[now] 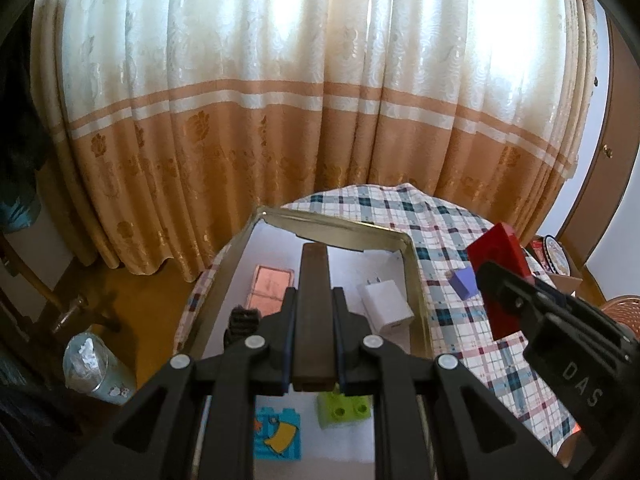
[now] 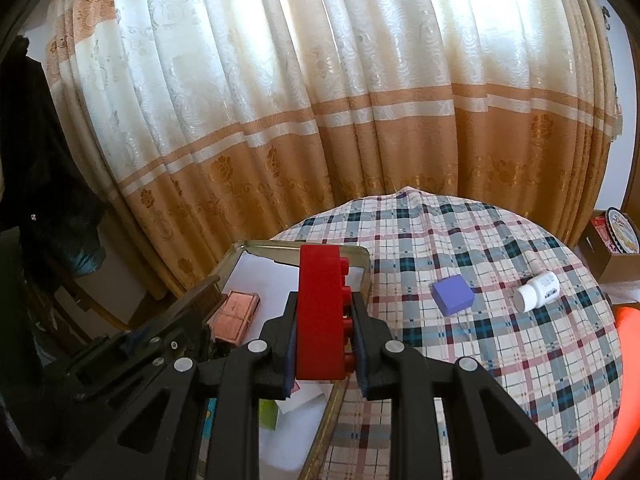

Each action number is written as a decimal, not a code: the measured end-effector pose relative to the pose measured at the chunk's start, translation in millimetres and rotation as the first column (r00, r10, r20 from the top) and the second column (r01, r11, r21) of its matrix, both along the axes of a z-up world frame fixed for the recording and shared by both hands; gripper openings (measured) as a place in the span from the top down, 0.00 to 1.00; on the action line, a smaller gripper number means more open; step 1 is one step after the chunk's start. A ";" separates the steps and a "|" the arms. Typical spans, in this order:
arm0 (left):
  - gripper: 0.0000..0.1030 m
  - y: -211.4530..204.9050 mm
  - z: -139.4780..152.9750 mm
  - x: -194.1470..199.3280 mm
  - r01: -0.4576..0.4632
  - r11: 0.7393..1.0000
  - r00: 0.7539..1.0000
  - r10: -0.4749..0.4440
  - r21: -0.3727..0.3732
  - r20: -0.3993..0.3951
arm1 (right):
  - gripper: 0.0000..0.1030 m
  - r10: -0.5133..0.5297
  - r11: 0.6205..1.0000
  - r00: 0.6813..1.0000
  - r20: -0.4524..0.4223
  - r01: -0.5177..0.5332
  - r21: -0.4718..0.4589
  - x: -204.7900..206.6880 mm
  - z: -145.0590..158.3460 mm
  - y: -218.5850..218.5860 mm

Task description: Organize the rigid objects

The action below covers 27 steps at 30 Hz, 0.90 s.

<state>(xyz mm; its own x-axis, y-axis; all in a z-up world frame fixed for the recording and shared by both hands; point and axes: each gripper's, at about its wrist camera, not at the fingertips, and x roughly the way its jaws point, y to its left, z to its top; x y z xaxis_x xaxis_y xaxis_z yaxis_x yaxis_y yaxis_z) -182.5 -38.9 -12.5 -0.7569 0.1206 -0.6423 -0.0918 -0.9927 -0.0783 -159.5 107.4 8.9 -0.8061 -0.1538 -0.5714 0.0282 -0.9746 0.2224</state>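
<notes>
I am holding the left gripper [image 1: 314, 320] at lower centre of its view, jaws clamping a long dark brown bar [image 1: 314, 288] above the gold-rimmed tin tray [image 1: 418, 280]. The tray is containing a white charger [image 1: 386, 306], a pink compact [image 1: 272, 286], a green brick [image 1: 346, 410] and a blue picture block [image 1: 278, 436]. I am holding the right gripper [image 2: 324, 328] with jaws pinching an upright red brick [image 2: 320, 312] over the tray's [image 2: 362, 264] right rim. A purple block [image 2: 453, 294] and a white bottle [image 2: 536, 292] are lying at centre right on the plaid tablecloth [image 2: 500, 360].
</notes>
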 end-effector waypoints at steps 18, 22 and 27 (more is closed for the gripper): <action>0.86 -2.1 -1.5 -41.2 -0.026 0.999 1.000 0.027 -0.043 0.011 | 0.75 -0.011 1.000 1.000 0.023 0.011 0.024 -49.2 -7.4 -6.8; 0.86 0.1 -4.6 -48.5 -0.027 0.998 0.999 0.028 -0.061 0.015 | 0.75 -0.014 0.999 0.999 0.029 0.013 0.032 -60.0 -10.3 -8.3; 0.86 -0.4 -10.0 -61.5 -0.035 0.997 0.999 0.038 -0.072 0.036 | 0.75 -0.012 0.999 0.999 0.045 0.011 0.036 -73.6 -15.3 -9.3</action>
